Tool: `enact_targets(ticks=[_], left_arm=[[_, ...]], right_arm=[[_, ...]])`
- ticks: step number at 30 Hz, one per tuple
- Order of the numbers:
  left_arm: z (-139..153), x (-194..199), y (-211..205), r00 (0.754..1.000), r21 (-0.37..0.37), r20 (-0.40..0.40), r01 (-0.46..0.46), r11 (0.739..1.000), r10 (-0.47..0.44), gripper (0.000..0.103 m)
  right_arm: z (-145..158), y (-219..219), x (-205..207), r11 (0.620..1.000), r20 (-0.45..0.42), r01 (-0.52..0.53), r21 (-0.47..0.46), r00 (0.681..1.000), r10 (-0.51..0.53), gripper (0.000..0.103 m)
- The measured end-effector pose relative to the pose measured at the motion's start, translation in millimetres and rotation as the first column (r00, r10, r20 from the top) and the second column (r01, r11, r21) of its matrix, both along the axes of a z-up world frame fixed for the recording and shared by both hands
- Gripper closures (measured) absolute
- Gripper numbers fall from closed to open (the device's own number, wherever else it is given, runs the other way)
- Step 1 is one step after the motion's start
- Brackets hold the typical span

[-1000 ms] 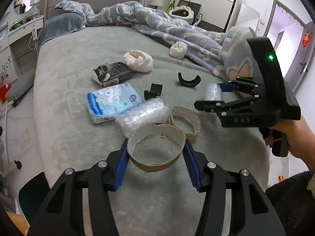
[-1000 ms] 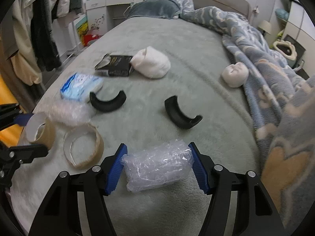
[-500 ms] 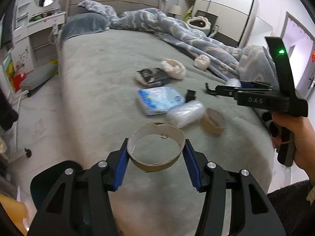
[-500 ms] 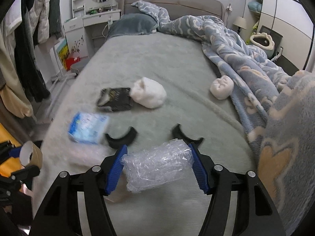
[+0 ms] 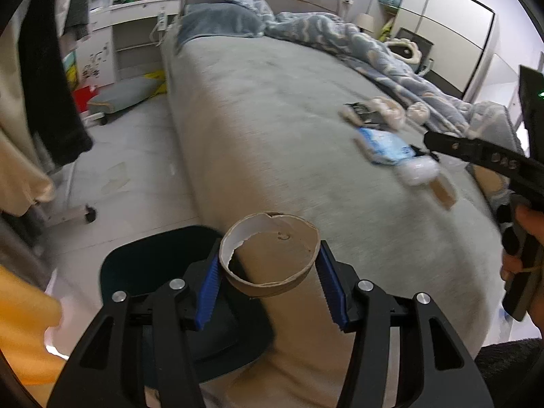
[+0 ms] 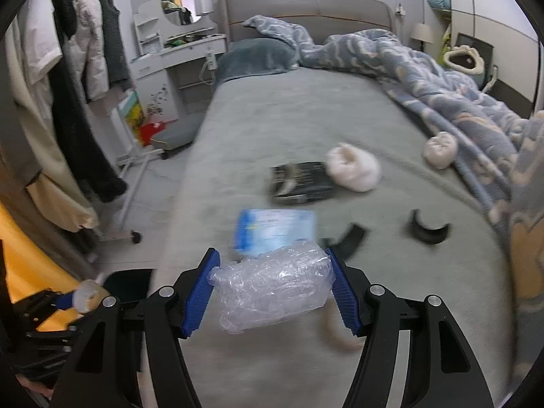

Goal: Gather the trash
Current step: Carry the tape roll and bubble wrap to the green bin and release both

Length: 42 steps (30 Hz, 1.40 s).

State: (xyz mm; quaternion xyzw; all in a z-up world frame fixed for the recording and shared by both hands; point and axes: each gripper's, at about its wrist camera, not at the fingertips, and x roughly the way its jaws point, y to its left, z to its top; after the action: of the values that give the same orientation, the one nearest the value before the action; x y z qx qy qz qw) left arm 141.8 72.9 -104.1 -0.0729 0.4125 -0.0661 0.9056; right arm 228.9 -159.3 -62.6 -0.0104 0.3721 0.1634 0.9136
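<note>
Left gripper (image 5: 268,273) is clamping a cardboard tape ring (image 5: 270,258) between its blue pads, and you're holding it off the side of the bed (image 5: 272,129), right over a dark bin (image 5: 163,272) sitting on the floor. Right gripper (image 6: 273,292) is squeezing a crumpled wad of clear plastic wrap (image 6: 273,289) and hanging above the near end of the mattress.

Room-wise, you're working over a grey fuzzy bedspread with a blue patterned blanket (image 6: 425,78) bunched along the far side, a grey headboard (image 6: 306,10), a white dresser with a round mirror (image 6: 186,0), and coats hanging on a rack (image 6: 78,78) off to the side.

That ring is looking pretty beat up: brown outside, a torn white lining peeling along the top rim. The wrap is a wrinkly, see-through lump.

Counting what's sitting on the bed: one blue and white packet (image 6: 273,229), one black pouch (image 6: 301,182), two black curved plastic pieces (image 6: 428,227), two whitish balled-up fabric lumps (image 6: 353,166), and in the left view one more cardboard ring (image 5: 442,190) lying beside another clear wrap bundle (image 5: 418,170). It's all a bit motion-blurred.
</note>
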Motion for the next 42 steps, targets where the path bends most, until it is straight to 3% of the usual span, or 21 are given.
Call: enact_targets(ticks=[8, 19, 26, 36, 42], left_arm=[[-18.9, -11.1, 43.4, 0.996, 0.012, -0.048, -0.079, 0.997, 0.08, 0.046], [-60.9, -10.7, 97.7, 0.968, 0.015, -0.188, -0.166, 0.986, 0.165, 0.046], [-86.5, -10.3, 117.6, 0.944, -0.008, -0.281, -0.182, 0.983, 0.172, 0.046], [-112.4, -10.9, 126.9, 0.909, -0.087, -0.404, -0.152, 0.985, 0.104, 0.045], [-122.3, -15.3, 133.1, 0.894, -0.102, -0.44, -0.142, 0.985, 0.084, 0.032]], right_arm=[[-10.1, 67.4, -12.3, 0.995, -0.023, -0.102, 0.018, 0.995, 0.102, 0.038], [-27.1, 151.7, -4.6, 0.972, -0.068, -0.221, 0.077, 0.972, 0.227, 0.038], [-45.1, 200.3, -3.3, 0.951, -0.123, -0.293, 0.102, 0.945, 0.304, 0.038], [-70.0, 230.5, 5.4, 0.942, -0.2, -0.323, 0.091, 0.921, 0.335, 0.038], [-93.9, 244.0, 11.7, 0.945, -0.277, -0.322, 0.063, 0.904, 0.327, 0.038]])
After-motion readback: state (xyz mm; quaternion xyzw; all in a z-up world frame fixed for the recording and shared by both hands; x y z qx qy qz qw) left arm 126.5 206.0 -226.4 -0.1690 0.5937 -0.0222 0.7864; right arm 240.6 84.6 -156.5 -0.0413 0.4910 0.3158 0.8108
